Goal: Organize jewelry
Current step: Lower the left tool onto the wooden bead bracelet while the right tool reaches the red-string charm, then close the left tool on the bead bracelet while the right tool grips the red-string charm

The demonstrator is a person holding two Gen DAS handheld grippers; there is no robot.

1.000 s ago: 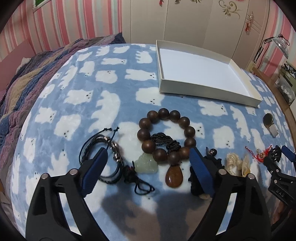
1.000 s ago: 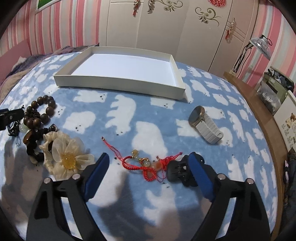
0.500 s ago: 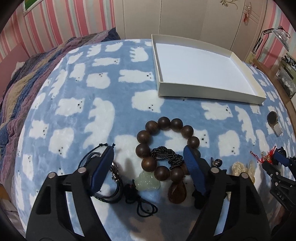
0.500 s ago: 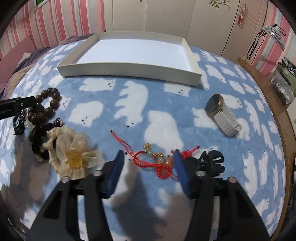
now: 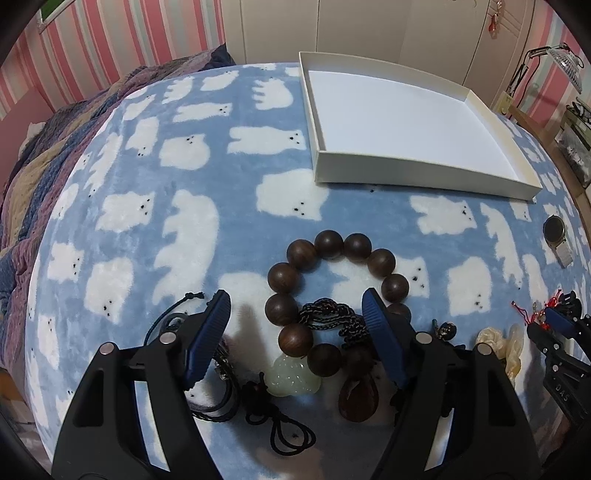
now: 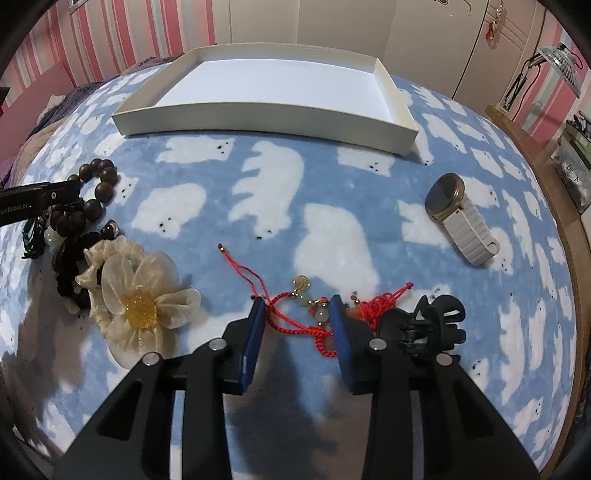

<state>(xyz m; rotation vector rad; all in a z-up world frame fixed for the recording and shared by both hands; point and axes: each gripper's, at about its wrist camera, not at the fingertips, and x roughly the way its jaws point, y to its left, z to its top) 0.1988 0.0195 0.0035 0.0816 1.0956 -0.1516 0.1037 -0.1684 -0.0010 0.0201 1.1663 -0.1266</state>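
Both grippers hovering low over the jewelry on the blanket [image 6: 332, 192]

Right gripper [image 6: 299, 314] jaws have just been closing around the red string bracelet [image 6: 295, 325], not pinching yet. Left gripper [image 5: 295, 314] is sitting wide apart over the wooden bead bracelet [image 5: 332, 295]; white box [image 6: 258, 118] lying farther back

A home bedroom: a bed [image 5: 110, 206] spread with a blue fleece blanket [image 6: 280, 206] printed with white bears, a striped quilt [image 5: 44, 147] bunched at its far side, pink striped wallpaper [image 5: 122, 37], cream wardrobe doors [image 6: 369, 33] with painted scrolls, and a desk lamp [image 6: 554, 62].
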